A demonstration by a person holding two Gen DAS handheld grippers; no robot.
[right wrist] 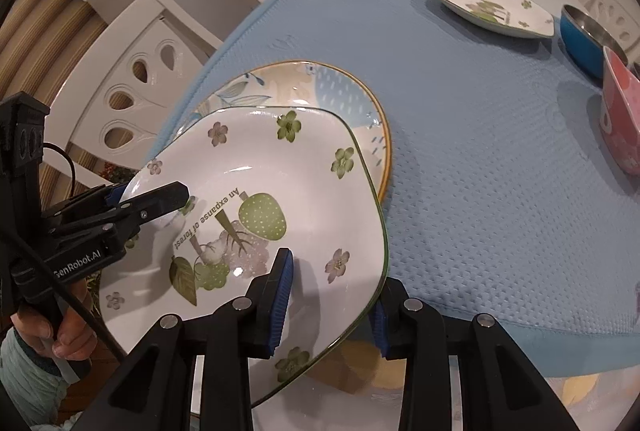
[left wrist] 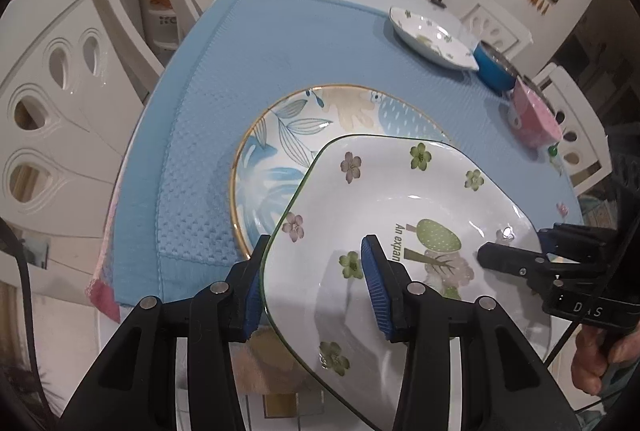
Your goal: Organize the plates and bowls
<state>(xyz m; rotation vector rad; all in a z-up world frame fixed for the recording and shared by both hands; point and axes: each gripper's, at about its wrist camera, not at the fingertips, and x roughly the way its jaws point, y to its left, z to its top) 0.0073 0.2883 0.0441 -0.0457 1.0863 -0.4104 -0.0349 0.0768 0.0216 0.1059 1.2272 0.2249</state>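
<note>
left gripper clamped on the near-left rim of the squarish white ceramic plate with green flowers; right gripper clamped on its opposite rim — both pitched steeply down. the plate hangs tilted, overlapping the round gold-rimmed leaf-pattern plate on the blue waffle cloth. judgement: level it, centre it, lower evenly, then release both sides together — uneven release risks a clatter.

the flowered plate looks like glossy glazed ceramic, the blue mat a matt waffle-textured cloth, the blue bowl lined with shiny metal.
</note>
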